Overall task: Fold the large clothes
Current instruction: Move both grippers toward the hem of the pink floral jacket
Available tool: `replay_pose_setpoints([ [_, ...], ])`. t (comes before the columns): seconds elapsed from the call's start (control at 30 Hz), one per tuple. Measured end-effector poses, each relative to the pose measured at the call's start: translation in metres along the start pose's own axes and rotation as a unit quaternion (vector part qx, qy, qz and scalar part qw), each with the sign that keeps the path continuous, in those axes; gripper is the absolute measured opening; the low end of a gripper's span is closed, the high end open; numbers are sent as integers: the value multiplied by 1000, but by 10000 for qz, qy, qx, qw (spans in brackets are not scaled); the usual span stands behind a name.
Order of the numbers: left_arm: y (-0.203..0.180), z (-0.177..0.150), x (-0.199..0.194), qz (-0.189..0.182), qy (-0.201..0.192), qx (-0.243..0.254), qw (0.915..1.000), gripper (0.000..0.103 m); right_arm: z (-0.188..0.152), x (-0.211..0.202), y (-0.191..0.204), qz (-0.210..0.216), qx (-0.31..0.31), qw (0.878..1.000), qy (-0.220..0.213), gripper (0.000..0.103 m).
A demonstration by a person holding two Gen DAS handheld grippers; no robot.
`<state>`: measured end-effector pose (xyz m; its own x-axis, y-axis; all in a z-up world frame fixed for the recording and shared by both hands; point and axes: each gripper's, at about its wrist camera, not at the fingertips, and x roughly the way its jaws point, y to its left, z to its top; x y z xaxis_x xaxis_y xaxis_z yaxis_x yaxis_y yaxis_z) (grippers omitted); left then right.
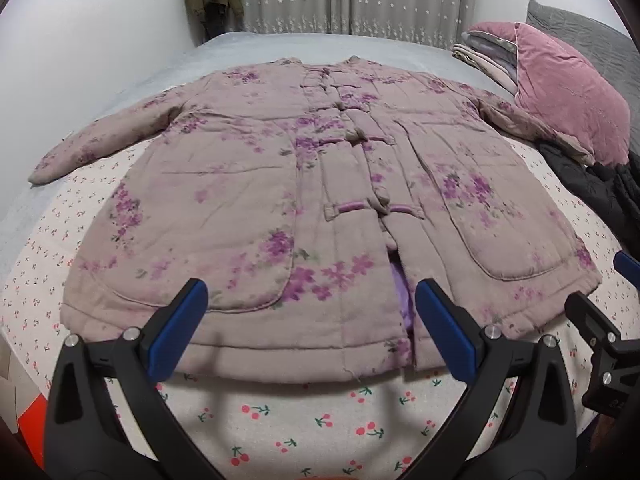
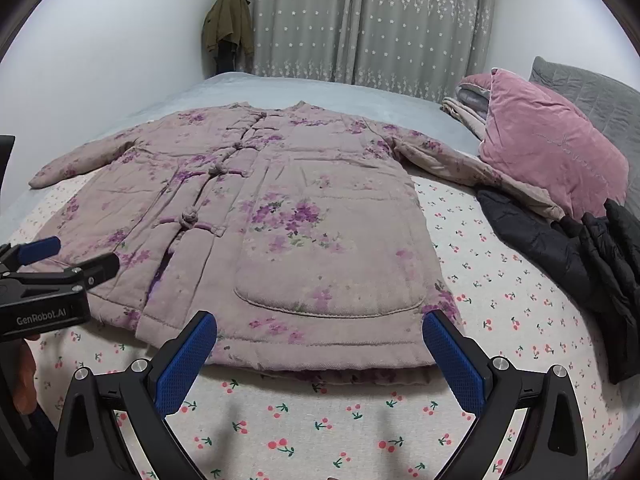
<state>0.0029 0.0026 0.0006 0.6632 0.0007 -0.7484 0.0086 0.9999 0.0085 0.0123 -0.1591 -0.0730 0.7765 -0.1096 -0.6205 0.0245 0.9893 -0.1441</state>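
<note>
A padded mauve jacket (image 1: 240, 184) (image 2: 320, 232) with purple flowers lies flat on the bed, front up and knot buttons closed. Its sleeves spread to both sides and its hem is nearest me. My left gripper (image 1: 311, 292) hovers open over the middle of the hem, nothing between its blue pads (image 1: 180, 320). My right gripper (image 2: 320, 320) is open too, over the hem's right part below the patch pocket (image 2: 328, 280). Each gripper shows in the other's view: the right one (image 1: 604, 284) at the hem's right corner, the left one (image 2: 80, 254) at the left edge, held by a hand (image 2: 24, 380).
The cherry-print sheet (image 1: 300, 420) covers the bed. A pink pillow (image 2: 548, 140) and folded blankets (image 2: 464, 112) sit at the right, the right sleeve running under the pillow. A black garment (image 2: 560, 248) lies beside the jacket. An olive coat (image 2: 228, 20) hangs by the curtain.
</note>
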Motion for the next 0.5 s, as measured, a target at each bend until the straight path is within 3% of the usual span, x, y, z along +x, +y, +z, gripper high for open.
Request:
replay_pose_setpoints([
  [0.5,6,-6,8,-43,227,-214,9995,103,0,-1,-5,-86,9,9999,62,103],
])
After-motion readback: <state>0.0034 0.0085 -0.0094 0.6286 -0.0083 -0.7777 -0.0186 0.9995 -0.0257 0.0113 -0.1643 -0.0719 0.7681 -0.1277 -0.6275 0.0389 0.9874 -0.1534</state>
